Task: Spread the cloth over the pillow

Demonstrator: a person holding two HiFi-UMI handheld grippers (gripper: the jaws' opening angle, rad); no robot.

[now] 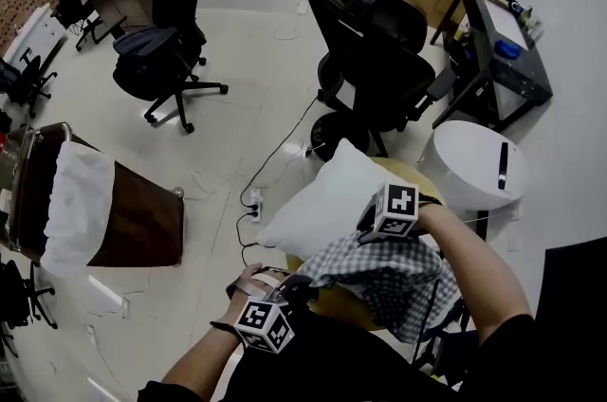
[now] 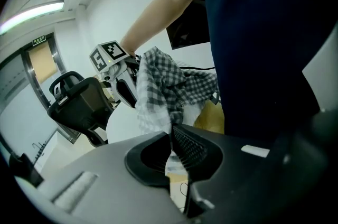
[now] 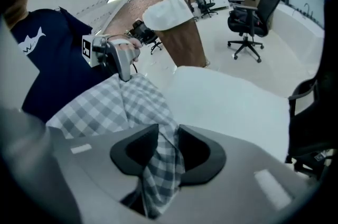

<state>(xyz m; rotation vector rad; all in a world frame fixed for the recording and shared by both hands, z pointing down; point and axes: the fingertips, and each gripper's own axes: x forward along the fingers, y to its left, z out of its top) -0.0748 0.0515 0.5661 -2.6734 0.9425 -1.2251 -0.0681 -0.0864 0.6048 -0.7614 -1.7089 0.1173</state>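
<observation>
L gripper (image 2: pixel 171 132) clamps cloth (image 1: pixel 394 282); only its own view shows R gripper (image 3: pixel 168 132) parted, cloth prob. loose between.

The cloth (image 1: pixel 394 282) is a small check of dark grey and white. The pillow (image 1: pixel 322 206) is plain white, and the table (image 1: pixel 334 305) under it is yellow-tan. The marker cubes (image 1: pixel 264 324) are white with black square patterns. The person's shirt (image 1: pixel 313 362) is dark navy, the office chairs (image 1: pixel 375 59) black
</observation>
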